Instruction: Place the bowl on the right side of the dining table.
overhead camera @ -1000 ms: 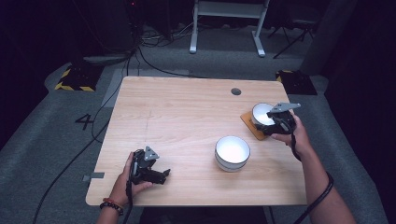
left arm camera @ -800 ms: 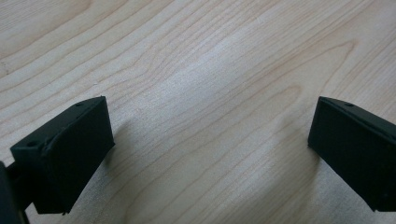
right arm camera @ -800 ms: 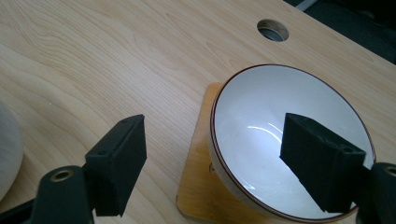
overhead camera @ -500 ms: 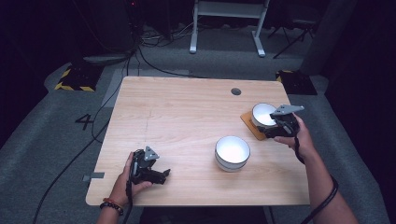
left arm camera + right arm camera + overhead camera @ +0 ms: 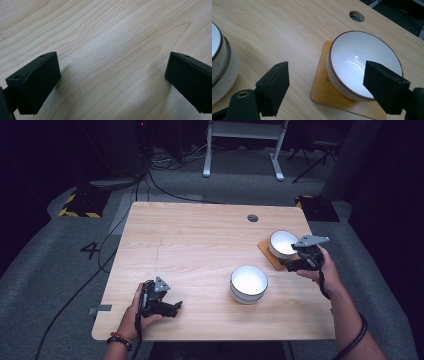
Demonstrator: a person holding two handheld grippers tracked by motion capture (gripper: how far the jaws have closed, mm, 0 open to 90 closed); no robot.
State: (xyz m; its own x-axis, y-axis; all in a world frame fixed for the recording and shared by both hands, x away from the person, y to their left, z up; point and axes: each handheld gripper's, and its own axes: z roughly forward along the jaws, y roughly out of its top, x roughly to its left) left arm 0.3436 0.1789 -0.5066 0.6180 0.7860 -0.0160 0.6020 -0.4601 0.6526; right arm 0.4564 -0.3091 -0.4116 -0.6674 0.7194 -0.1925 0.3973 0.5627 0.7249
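Note:
A white bowl with a dark rim (image 5: 283, 243) (image 5: 364, 63) stands on a square wooden coaster (image 5: 272, 255) (image 5: 329, 92) near the table's right edge. My right gripper (image 5: 292, 263) (image 5: 329, 87) hovers just in front of that bowl, open, with nothing between its jaws. A second, larger white bowl (image 5: 248, 283) (image 5: 220, 67) sits on the bare wood to the left of it. My left gripper (image 5: 172, 309) (image 5: 110, 82) rests low over the table's front left part, open and holding nothing.
The light wooden table (image 5: 200, 245) has a round cable hole (image 5: 252, 218) (image 5: 357, 16) at the back right. Cables, a black-and-yellow floor plate (image 5: 80, 205) and a white stand (image 5: 245, 140) lie on the grey floor behind the table.
My right gripper has drawn back slightly from the bowl on the coaster, toward the table's front. The left gripper has not moved.

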